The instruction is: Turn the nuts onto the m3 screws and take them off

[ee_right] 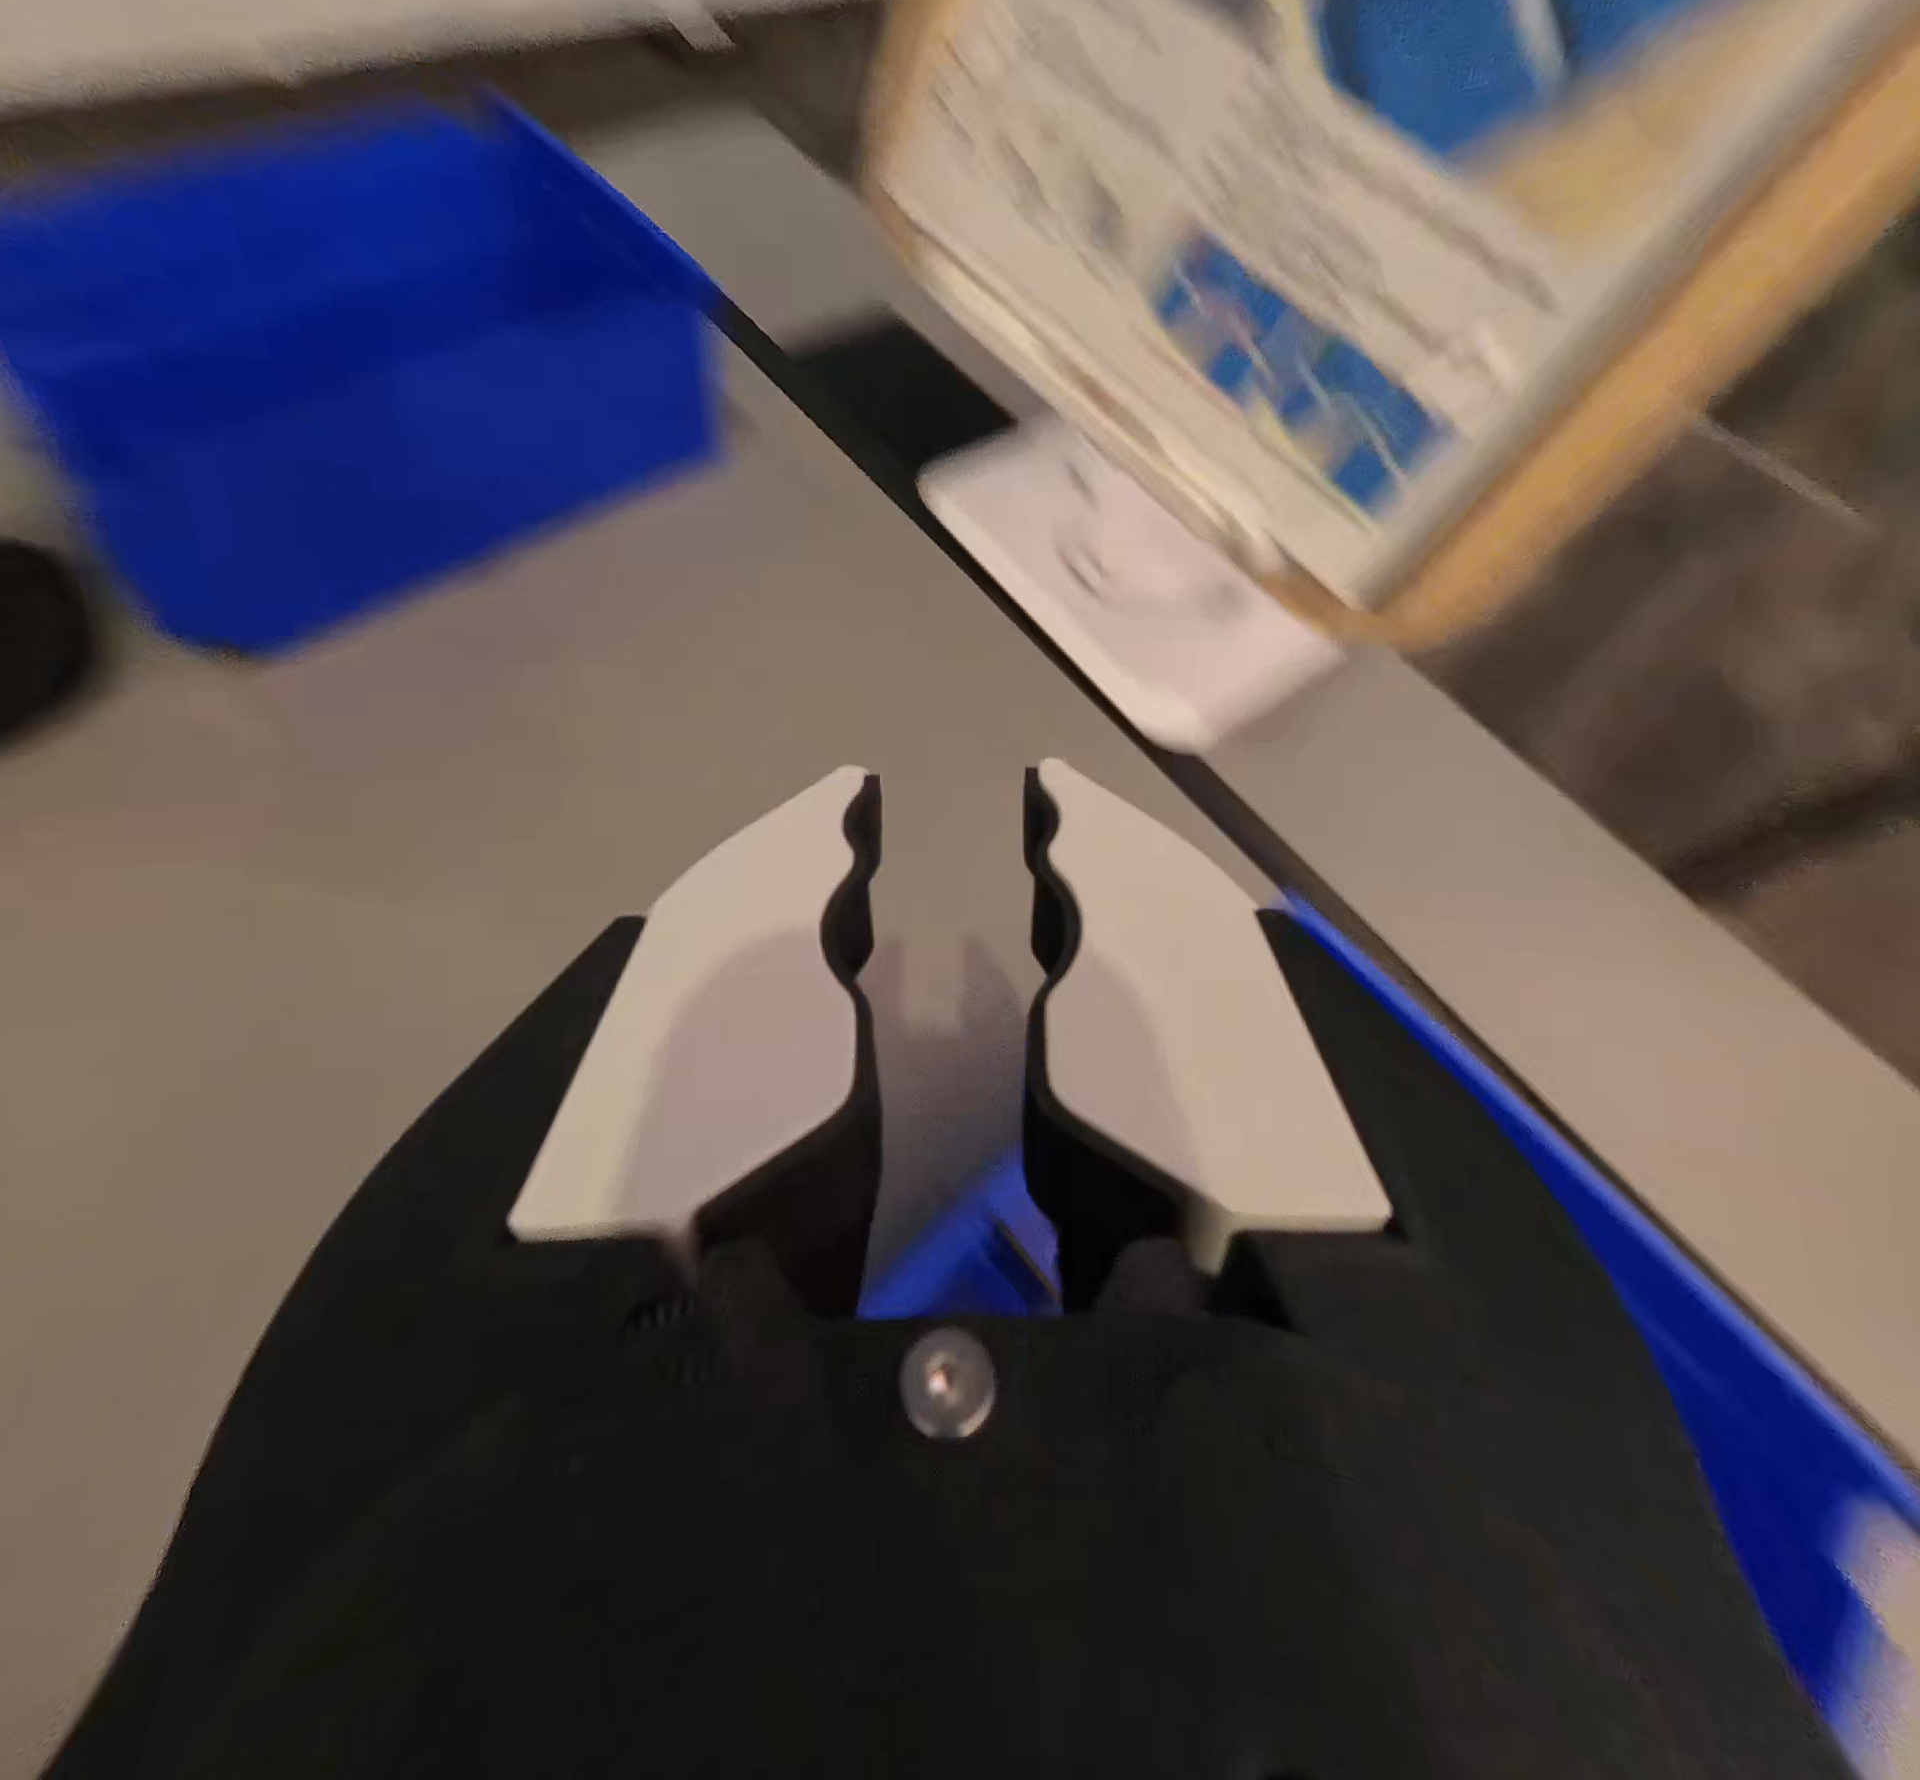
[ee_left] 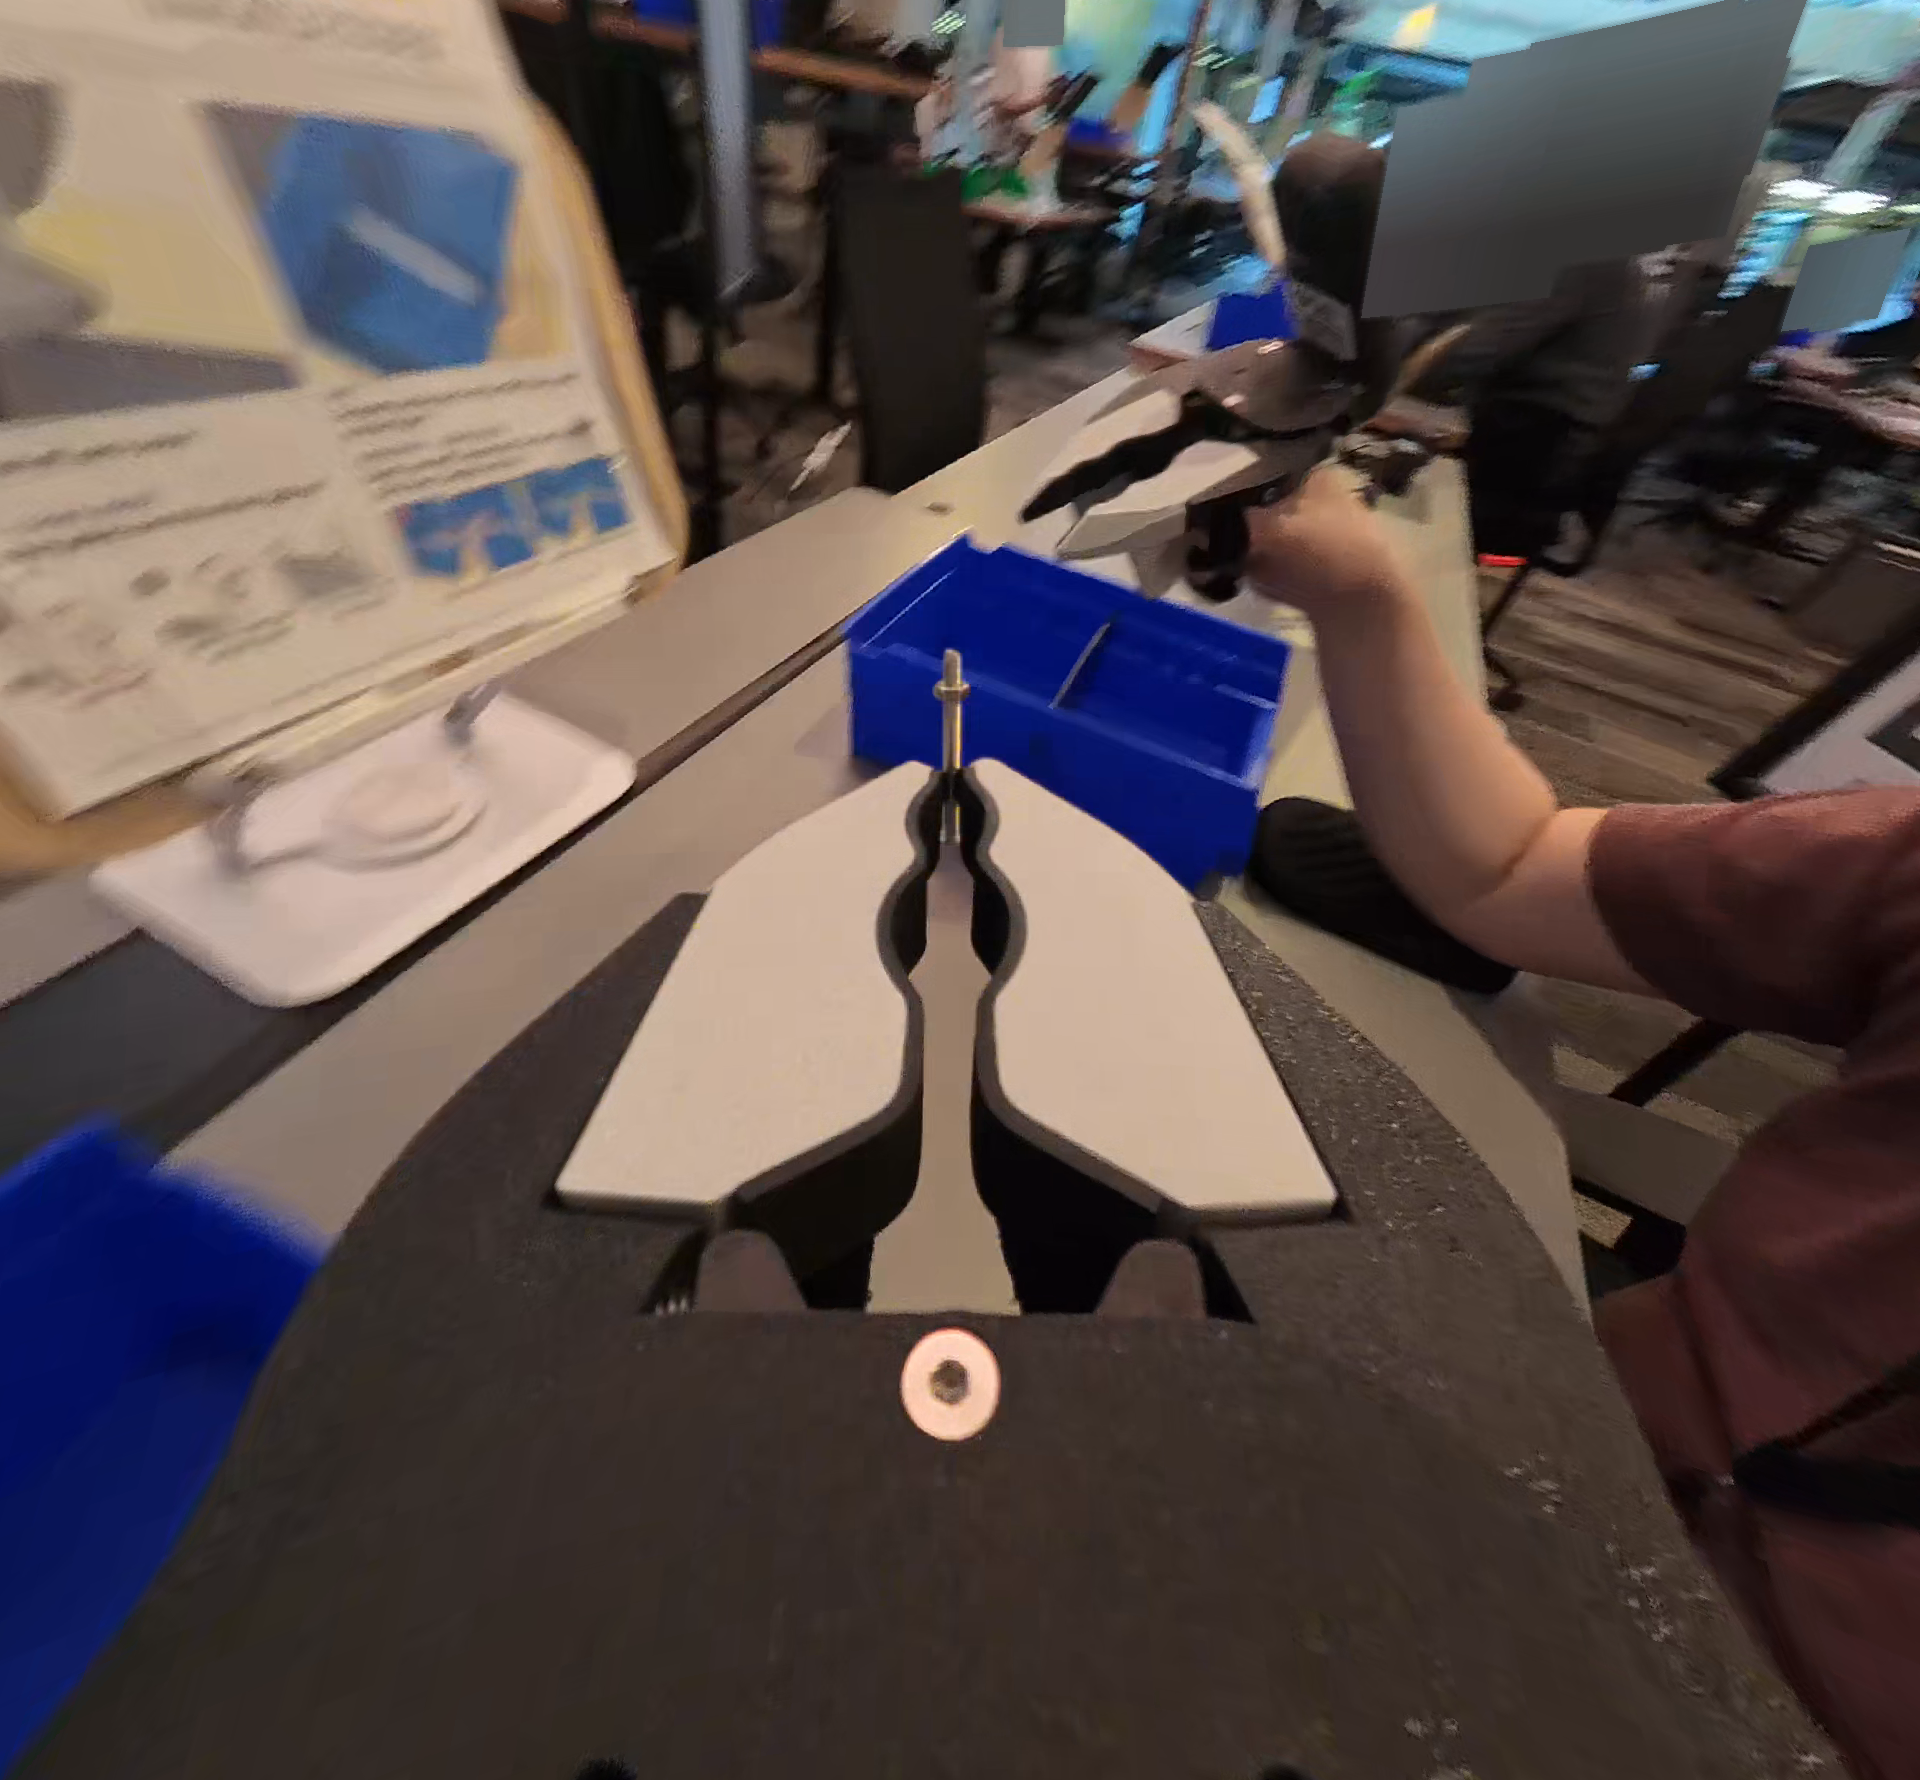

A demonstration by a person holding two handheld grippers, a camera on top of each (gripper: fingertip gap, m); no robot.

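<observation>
My left gripper (ee_left: 951, 780) is shut on a thin silver m3 screw (ee_left: 950, 743) that stands upright out of its fingertips. A small nut (ee_left: 951, 688) sits on the screw near its top end. My right gripper (ee_right: 951, 785) is open and empty, with a clear gap between its grey fingers (ee_right: 769, 951). In the left wrist view the right gripper (ee_left: 1060, 525) hangs in the air above and to the right of the screw, held by a person's hand (ee_left: 1314, 541). The right wrist view is blurred.
A blue divided bin (ee_left: 1070, 722) stands on the grey table (ee_left: 727, 608) behind the screw. Another blue bin (ee_left: 114, 1367) is at the near left. An instruction sheet on a white stand (ee_left: 343, 826) stands at the left. A person's arm (ee_left: 1455, 816) crosses the right side. About 25 cm separates my left fingertips from my right.
</observation>
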